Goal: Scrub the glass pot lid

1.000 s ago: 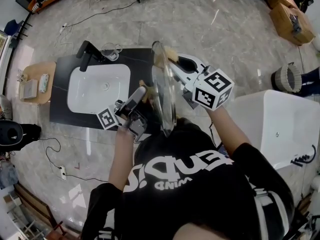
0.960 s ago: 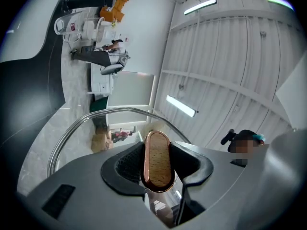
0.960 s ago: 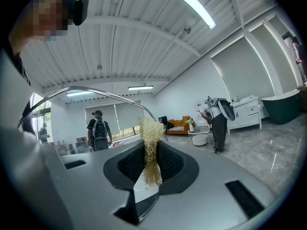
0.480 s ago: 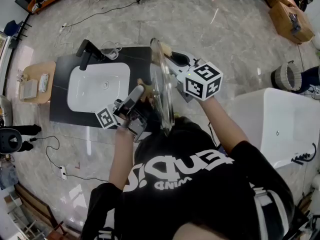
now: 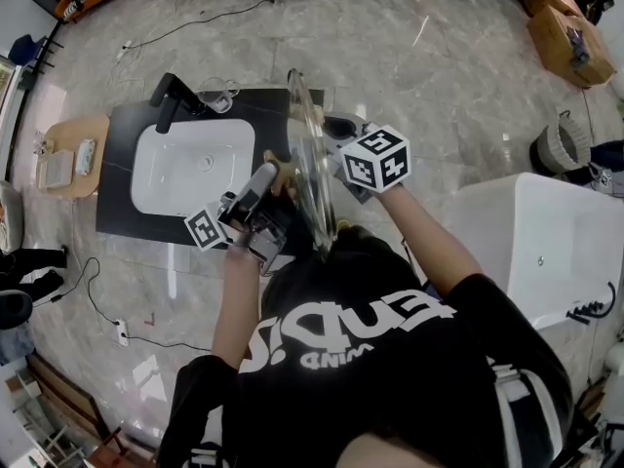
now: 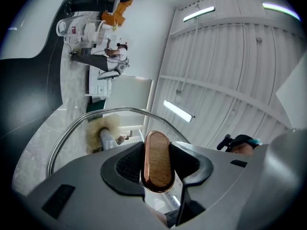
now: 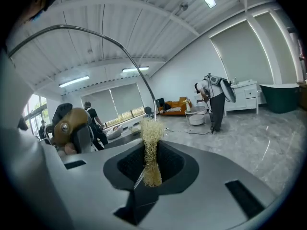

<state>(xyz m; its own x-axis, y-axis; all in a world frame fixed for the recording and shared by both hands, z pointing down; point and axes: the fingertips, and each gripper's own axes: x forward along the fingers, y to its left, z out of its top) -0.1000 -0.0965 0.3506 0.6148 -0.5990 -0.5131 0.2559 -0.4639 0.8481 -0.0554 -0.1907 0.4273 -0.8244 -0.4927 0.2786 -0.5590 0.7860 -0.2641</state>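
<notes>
The glass pot lid (image 5: 310, 169) stands on edge in front of me, above the counter. My left gripper (image 5: 265, 195) is shut on its wooden knob (image 6: 157, 161), which sits upright between the jaws. The lid's steel rim (image 6: 91, 118) arcs over them. My right gripper (image 5: 333, 130) is on the lid's other face, shut on a straw-coloured fibre scrubber (image 7: 152, 153). Through the glass, the left gripper view shows that scrubber (image 6: 100, 127) against the lid. The right gripper view shows the rim (image 7: 103, 36) and the knob (image 7: 67, 122) from behind.
A black counter (image 5: 122, 213) holds a white sink (image 5: 156, 198) with a black faucet (image 5: 172, 99) and a glass jug (image 5: 216, 99) beside it. A wooden side table (image 5: 70, 135) stands at left, a white bathtub (image 5: 546, 247) at right. Cables lie on the marble floor.
My right gripper has sunk and slid left along the lid's face, and its marker cube now sits closer to the glass. The left gripper and the lid have barely shifted.
</notes>
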